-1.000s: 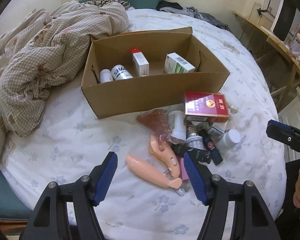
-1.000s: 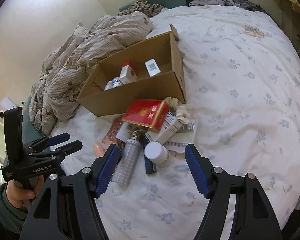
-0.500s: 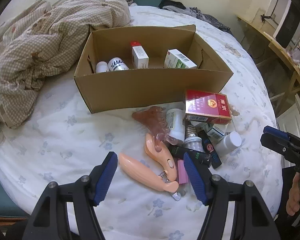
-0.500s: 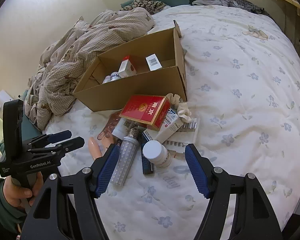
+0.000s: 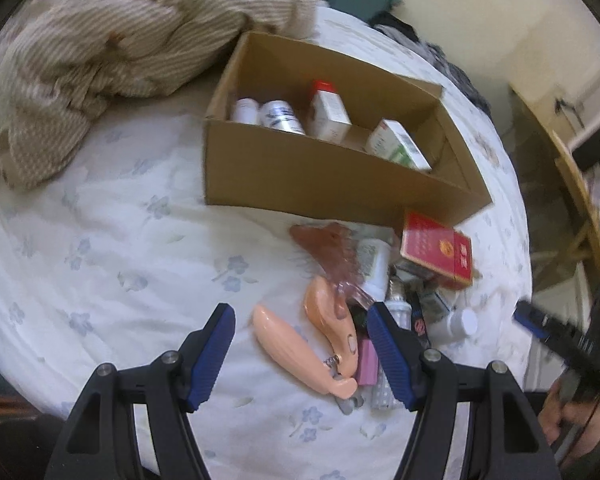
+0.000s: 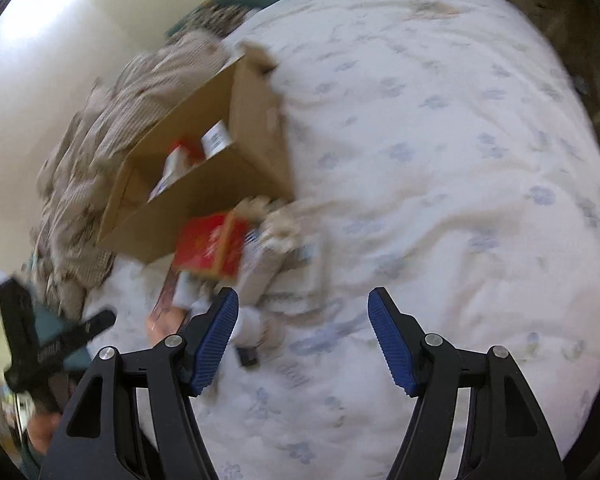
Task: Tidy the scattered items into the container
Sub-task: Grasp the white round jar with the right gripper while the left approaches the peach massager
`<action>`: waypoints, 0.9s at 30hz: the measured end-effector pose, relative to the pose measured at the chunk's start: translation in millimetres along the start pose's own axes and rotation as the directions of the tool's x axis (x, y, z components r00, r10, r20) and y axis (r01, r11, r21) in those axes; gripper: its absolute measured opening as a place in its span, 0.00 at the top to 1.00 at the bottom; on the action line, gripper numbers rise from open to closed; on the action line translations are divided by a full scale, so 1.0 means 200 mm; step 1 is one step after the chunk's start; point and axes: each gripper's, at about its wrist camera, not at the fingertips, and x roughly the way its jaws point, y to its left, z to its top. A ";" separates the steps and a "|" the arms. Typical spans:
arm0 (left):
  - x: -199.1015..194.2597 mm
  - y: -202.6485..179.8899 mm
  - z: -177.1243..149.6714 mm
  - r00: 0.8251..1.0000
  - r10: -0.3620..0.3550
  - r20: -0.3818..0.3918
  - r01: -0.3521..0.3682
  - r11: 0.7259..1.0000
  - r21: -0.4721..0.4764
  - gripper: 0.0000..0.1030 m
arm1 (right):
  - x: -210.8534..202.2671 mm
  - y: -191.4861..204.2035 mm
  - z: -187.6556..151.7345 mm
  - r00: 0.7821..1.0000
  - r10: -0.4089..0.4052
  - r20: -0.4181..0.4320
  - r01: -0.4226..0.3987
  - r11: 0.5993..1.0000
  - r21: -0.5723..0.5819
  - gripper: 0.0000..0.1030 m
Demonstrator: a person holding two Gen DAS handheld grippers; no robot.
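An open cardboard box (image 5: 316, 180) (image 6: 204, 196) lies on the bed with two bottles and two small cartons inside. In front of it is a heap of loose items: a peach plastic clip (image 5: 288, 348), a pink translucent comb (image 5: 332, 256), a red carton (image 5: 436, 248) (image 6: 212, 248), a white bottle (image 5: 458, 324), a bulb and dark tubes. My left gripper (image 5: 302, 350) is open, its fingers either side of the peach clip, above it. My right gripper (image 6: 302, 336) is open over bare sheet, right of the heap; this view is blurred.
A checked beige quilt (image 5: 100, 52) is bunched at the left behind the box. The white flowered sheet (image 6: 440, 160) stretches to the right. A wooden table (image 5: 576, 200) stands beyond the bed's right edge. A hand (image 5: 568, 412) holds the other gripper.
Both views have swung: the left gripper moved closer over the peach clip and tilted; the right gripper shifted right and turned, so the heap now lies by its left finger.
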 end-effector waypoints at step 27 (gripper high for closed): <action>0.39 -0.04 -0.03 0.964 0.102 -0.244 -0.097 0.995 0.032 0.45 | -0.03 0.34 -0.08 0.997 0.026 0.076 -0.004 0.962 -0.271 0.64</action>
